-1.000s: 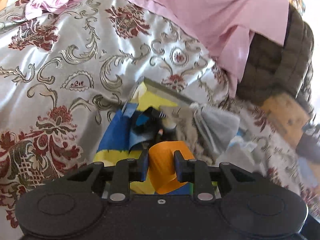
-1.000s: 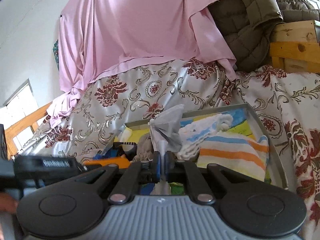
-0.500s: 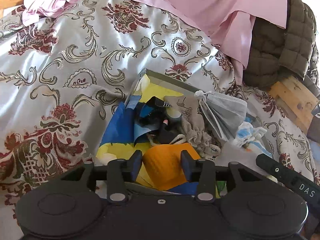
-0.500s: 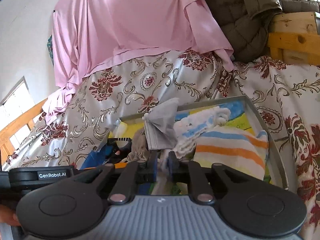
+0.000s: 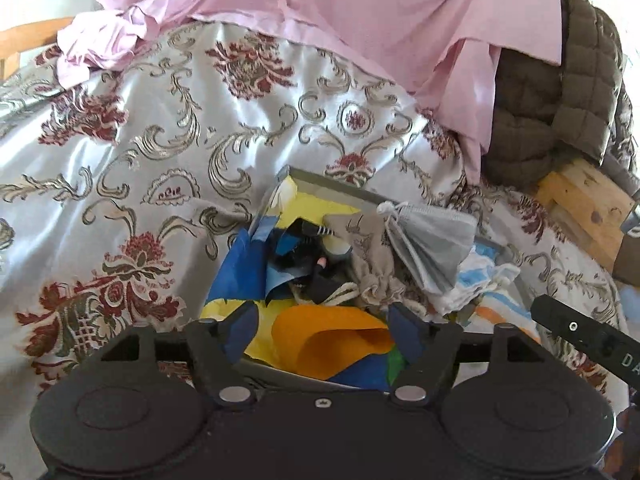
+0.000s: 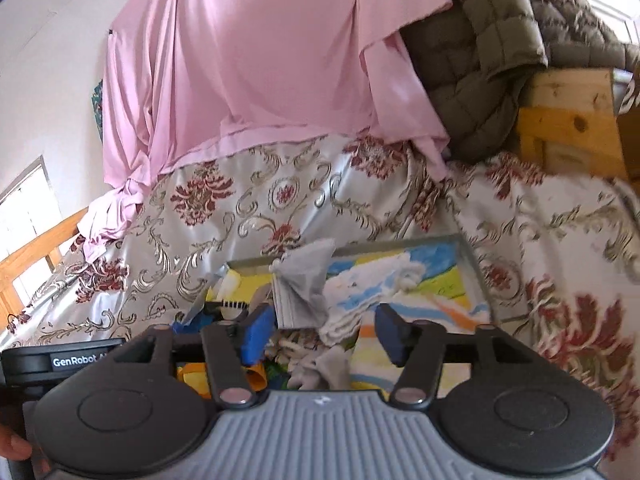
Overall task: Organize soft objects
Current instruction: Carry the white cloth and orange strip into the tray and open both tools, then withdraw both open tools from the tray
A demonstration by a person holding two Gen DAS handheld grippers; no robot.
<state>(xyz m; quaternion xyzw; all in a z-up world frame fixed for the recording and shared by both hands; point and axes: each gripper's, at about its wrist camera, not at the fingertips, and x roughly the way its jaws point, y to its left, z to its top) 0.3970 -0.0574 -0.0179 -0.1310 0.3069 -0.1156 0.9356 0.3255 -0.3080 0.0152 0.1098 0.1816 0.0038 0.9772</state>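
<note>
Both tongs have just been opening. Left tongs stand apart around one orange cloth, seemingly untouched. Right tongs hold nothing. One grey face mask lies in one tray on the bed.

Daylight, bright and soft; no hard shadows. Window at far left of the right wrist view is blown out white. Satin bedspread carries sheen and pale glare patches left of the tray. Strong fisheye bending toward every edge; corners go dark. Bedspread right of the tray smears with motion blur in the right wrist view.
</note>
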